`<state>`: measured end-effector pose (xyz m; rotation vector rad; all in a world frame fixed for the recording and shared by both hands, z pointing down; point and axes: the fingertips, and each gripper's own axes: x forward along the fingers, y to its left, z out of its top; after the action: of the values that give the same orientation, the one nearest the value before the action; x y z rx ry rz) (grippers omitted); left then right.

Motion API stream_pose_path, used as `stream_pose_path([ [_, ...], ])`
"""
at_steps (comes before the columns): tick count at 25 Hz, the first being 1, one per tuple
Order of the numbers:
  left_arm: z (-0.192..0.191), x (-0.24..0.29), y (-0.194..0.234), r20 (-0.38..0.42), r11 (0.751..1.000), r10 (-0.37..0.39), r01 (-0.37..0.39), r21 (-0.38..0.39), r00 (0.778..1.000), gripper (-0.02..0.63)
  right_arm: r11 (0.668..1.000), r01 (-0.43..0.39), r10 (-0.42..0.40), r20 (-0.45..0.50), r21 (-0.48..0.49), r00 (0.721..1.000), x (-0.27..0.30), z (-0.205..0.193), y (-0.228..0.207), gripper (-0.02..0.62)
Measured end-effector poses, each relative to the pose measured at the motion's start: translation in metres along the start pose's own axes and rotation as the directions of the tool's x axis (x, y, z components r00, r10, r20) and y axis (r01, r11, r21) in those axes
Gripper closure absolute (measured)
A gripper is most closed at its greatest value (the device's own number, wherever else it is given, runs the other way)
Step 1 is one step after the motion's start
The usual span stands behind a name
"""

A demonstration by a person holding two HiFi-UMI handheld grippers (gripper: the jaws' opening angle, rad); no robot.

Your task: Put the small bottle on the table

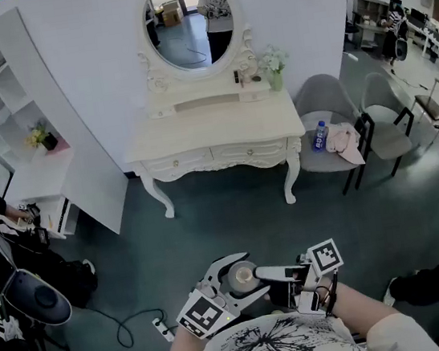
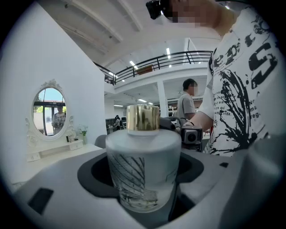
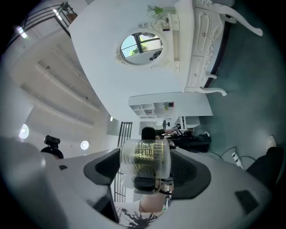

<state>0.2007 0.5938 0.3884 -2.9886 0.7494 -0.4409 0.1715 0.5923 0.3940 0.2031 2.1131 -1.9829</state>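
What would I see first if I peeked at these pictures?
A frosted small bottle with a shiny gold cap fills the left gripper view. It stands between the jaws of the left gripper, and the right gripper reaches around it from the other side. Farther off, against the wall, stands a white dressing table with an oval mirror.

On my feed, a white dressing table (image 1: 214, 135) stands against the white wall (image 1: 90, 59). An oval mirror (image 1: 188, 21) rises from its back edge, and a small plant (image 1: 272, 62) sits at its back right corner. I see dark teal floor (image 1: 235, 225) in front, a white shelf unit (image 1: 4, 87) to the left and grey chairs (image 1: 324, 97) to the right. Ceiling strip lights (image 2: 169, 51) glow above a railed mezzanine (image 2: 178, 57).
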Motion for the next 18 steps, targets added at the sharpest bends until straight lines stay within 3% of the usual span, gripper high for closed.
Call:
stream_pose_path([
  [18, 0.002, 0.034, -0.007, 0.024, 0.999, -0.017, 0.017, -0.034, 1.0, 0.254, 0.999, 0.033, -0.033, -0.005, 0.017, 0.999, -0.033, 0.012, -0.001, 0.242],
])
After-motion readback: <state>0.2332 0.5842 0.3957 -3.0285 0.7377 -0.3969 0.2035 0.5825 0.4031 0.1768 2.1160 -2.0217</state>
